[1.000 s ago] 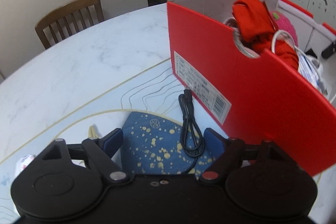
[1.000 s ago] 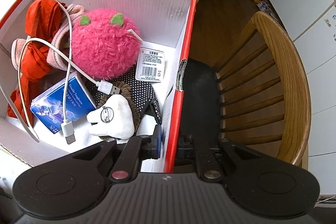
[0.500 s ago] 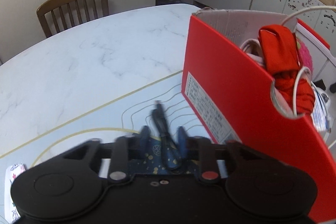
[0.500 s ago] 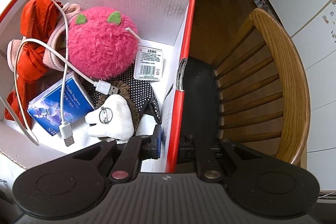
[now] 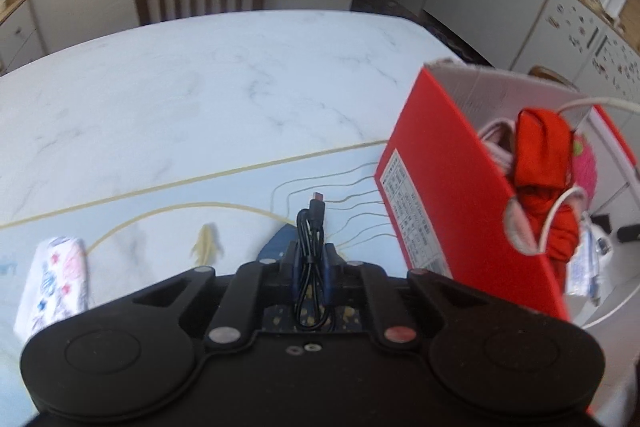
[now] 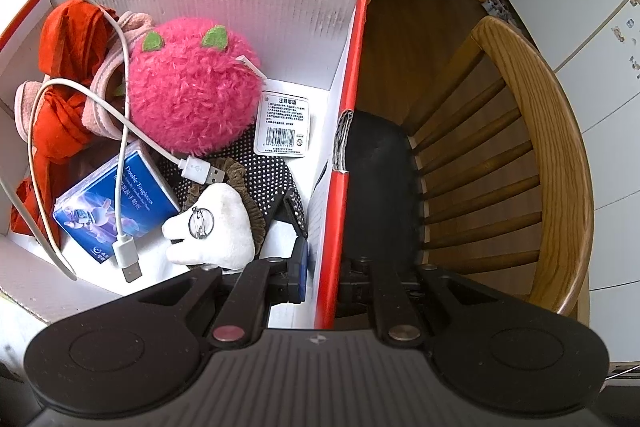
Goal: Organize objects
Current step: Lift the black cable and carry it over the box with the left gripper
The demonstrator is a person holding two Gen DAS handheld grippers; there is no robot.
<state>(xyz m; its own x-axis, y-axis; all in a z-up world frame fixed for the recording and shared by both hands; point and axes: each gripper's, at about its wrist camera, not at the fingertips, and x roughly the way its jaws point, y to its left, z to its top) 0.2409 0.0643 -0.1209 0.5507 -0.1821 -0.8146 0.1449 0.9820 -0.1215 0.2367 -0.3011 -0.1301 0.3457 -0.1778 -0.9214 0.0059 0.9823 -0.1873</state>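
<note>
Black cable [image 5: 310,251], coiled into a narrow bundle, sits between the blue pads of the left tongs [image 5: 311,259] — jaws closing on it, pads pressed against both sides of the coil. Long axis of the bundle runs straight out along the fingers: plug end ahead of the tips, loop end back toward the hinge. Blue speckled cloth [image 5: 280,243] lies under the tips on the marble table [image 5: 200,99].

Red box [image 5: 472,211] stands just to the right of the left tongs and a little ahead, open top above the level of the tips. Judgement: the coming move is a lift and a carry to the right over the near red wall, with the plug end leading or swung sideways so that it clears the rim.

Right tongs [image 6: 320,279] are closed on the box's side wall [image 6: 340,187], one finger inside, one outside, so that hand only steadies the box; the left hand is the one carrying.

Inside the box, ahead and left of the right tongs: pink plush ball [image 6: 192,95], white cable [image 6: 120,131], blue packet [image 6: 116,199], white plush toy [image 6: 212,227] — free floor looks scarce, cable will likely land on top
</note>
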